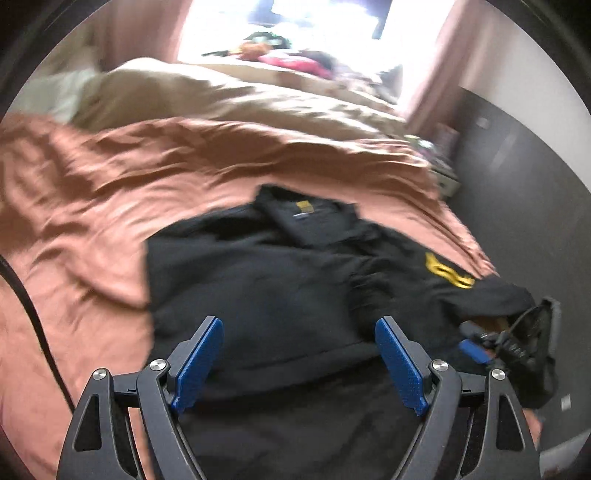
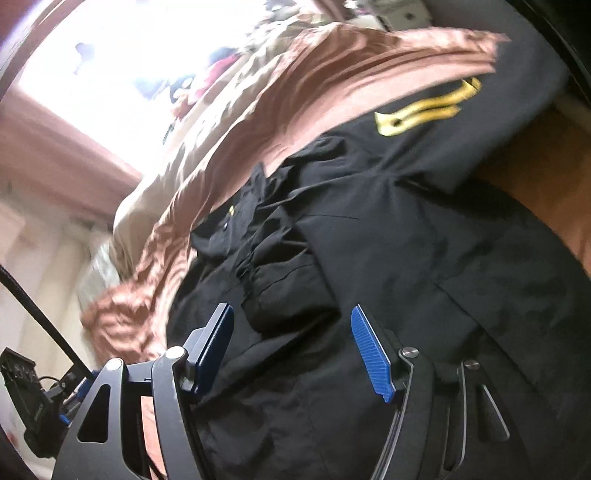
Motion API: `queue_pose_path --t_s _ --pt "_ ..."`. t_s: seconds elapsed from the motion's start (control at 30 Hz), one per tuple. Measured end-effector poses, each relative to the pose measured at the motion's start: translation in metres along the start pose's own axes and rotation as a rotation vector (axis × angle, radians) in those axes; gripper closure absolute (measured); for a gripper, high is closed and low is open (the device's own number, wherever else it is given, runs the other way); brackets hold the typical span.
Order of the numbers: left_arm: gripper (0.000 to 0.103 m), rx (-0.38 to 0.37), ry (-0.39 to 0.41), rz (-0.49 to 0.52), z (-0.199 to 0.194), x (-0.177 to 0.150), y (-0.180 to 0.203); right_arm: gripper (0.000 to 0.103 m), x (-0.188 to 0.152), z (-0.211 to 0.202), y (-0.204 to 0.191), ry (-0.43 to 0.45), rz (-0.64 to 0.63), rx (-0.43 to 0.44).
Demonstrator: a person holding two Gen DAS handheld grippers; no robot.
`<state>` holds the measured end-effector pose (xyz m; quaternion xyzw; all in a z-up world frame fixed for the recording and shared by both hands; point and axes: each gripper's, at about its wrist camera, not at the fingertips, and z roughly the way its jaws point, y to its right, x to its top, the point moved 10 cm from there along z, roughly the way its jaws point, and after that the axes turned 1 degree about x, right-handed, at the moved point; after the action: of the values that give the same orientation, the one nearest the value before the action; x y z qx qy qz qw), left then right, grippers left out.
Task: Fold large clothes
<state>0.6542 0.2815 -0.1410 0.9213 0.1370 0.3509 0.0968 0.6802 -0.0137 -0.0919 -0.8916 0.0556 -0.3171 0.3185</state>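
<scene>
A large black garment [image 1: 266,288] with yellow lettering [image 1: 448,271] lies spread on a bed with a salmon-pink sheet [image 1: 92,206]. My left gripper [image 1: 299,332] is open and empty, its blue pads [image 1: 199,362] just above the garment's near hem. The garment also fills the right wrist view [image 2: 388,229], bunched at the middle, with the yellow print [image 2: 424,110] on the far sleeve. My right gripper [image 2: 291,332] is open and empty over the crumpled black cloth. The right gripper also shows at the right edge of the left wrist view [image 1: 517,343].
A beige duvet [image 1: 221,96] lies at the far end of the bed below a bright window [image 1: 314,22]. Clutter sits on the sill. A dark floor [image 1: 517,192] runs along the bed's right side. A black cable [image 1: 33,317] hangs at the left.
</scene>
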Motion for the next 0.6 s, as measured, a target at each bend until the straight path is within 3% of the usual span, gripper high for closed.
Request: queue_pose_path --t_s 0.23,0.4,0.6 --pt "0.018 0.095 0.027 -0.185 -0.009 -0.043 -0.068 0.039 -0.003 0.015 -0.021 0.001 -0.19 -0.091" --pt "0.018 0.18 0.042 -0.239 0.001 -0.065 -0.1 0.039 -0.008 0.027 -0.042 0.006 -0.24 -0.073" --pt "0.028 0.186 -0.009 -0.241 0.036 -0.077 -0.113 0.039 -0.023 0.067 -0.065 -0.041 -0.401 -0.166"
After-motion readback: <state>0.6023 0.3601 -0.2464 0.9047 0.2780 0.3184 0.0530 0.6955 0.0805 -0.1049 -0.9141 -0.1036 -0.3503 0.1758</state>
